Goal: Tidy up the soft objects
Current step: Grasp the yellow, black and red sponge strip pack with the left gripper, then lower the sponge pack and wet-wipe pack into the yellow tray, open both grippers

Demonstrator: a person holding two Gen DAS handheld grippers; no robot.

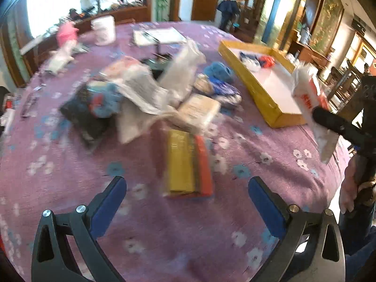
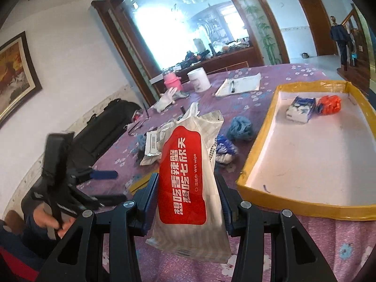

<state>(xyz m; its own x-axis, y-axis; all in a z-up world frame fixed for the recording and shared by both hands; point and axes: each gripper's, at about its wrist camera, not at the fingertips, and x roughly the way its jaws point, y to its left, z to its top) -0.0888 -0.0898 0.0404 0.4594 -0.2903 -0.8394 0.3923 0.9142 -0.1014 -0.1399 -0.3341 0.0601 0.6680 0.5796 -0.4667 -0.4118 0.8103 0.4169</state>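
My right gripper (image 2: 186, 185) is shut on a white and red wet wipe pack (image 2: 188, 176) and holds it above the purple flowered tablecloth (image 2: 258, 87), left of the yellow-rimmed white tray (image 2: 305, 202). The tray holds a blue and white tissue pack (image 2: 300, 109) and an orange item (image 2: 329, 104). In the left wrist view the right gripper (image 1: 329, 119) holds the wet wipe pack (image 1: 310, 103) at the tray's (image 1: 265, 96) near end. My left gripper (image 1: 188, 188) is open and empty above a yellow and orange pack (image 1: 188, 162). A heap of soft packs and bags (image 1: 145, 94) lies beyond.
A blue cloth ball (image 2: 240, 127) lies left of the tray. A white mug (image 2: 199, 78), a pink bottle (image 2: 172, 80), a white glove (image 2: 164, 99) and a notepad with a pen (image 2: 238, 84) stand at the far side. A black bag (image 2: 105, 127) leans by the wall.
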